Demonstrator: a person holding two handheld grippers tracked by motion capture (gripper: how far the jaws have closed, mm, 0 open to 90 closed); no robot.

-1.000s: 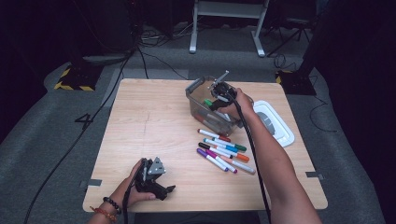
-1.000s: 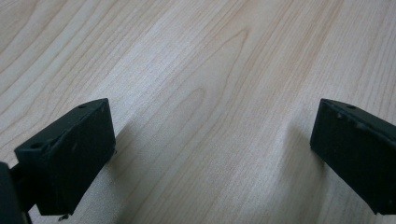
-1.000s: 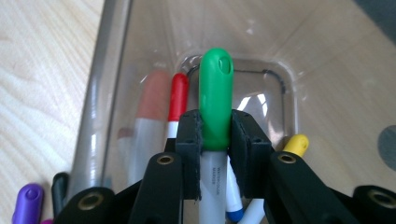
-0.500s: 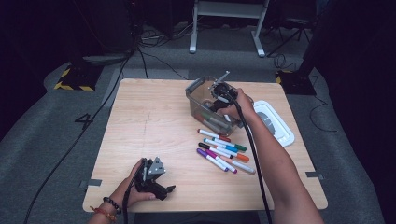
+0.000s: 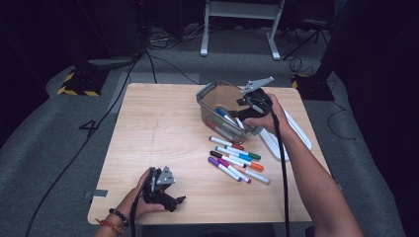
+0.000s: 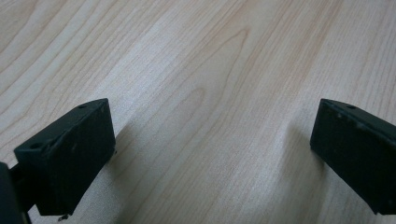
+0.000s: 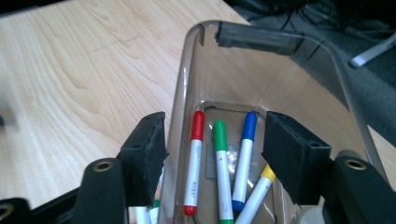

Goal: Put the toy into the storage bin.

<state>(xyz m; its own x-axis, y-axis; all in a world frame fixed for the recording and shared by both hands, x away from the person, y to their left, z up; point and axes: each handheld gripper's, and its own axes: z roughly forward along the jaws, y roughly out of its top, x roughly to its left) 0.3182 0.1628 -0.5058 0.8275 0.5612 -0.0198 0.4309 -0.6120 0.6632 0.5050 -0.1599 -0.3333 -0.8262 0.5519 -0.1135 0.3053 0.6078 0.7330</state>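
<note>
I have the right gripper (image 5: pixel 240 104) above the clear plastic bin (image 5: pixel 210 96), which stands at the far right of the table (image 5: pixel 148 133). Its jaws have just been opening and now stand apart, released, with nothing between the pads. In the right gripper view the jaws straddle the bin's near wall; four markers lie on the bin floor beyond them: a red-capped marker (image 7: pixel 193 161), a green-capped marker (image 7: pixel 222 172), a blue-capped marker (image 7: pixel 244 158) and a yellow-capped marker (image 7: pixel 258 192).

A loose group of markers (image 5: pixel 237 160) lies on the table just near of the bin, apart from it. A white lid (image 5: pixel 276 140) lies to the right of the bin, under my right forearm.

I hold the left gripper (image 5: pixel 163 190) at the near left edge of the table. Its jaws are spread wide and empty, over bare wood.
</note>
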